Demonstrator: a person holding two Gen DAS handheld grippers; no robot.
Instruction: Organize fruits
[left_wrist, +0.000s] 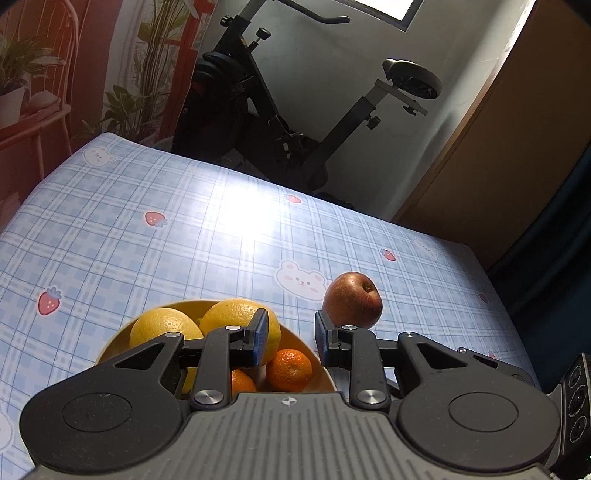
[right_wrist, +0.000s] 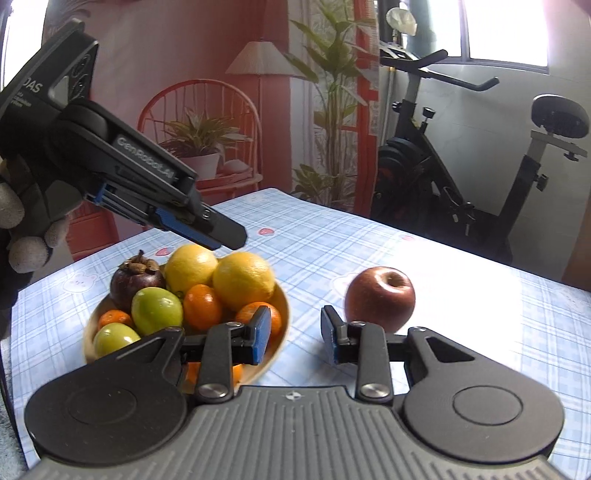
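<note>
Left gripper (left_wrist: 290, 338) is hovering over the yellow bowl (left_wrist: 110, 347), jaws at their closest setting with nothing between them; right gripper (right_wrist: 293, 334) is likewise sitting drawn in and empty, just off the bowl's rim. The red apple (right_wrist: 380, 299) is resting on the checked tablecloth (right_wrist: 461, 314) at roughly 3 o'clock from the bowl, apart from it, just beyond the right gripper's right fingertip. The bowl is holding two lemons (right_wrist: 243, 278), tangerines (right_wrist: 201, 306), two green fruits (right_wrist: 157, 310) and a mangosteen (right_wrist: 136, 282) at its 10 o'clock edge.
</note>
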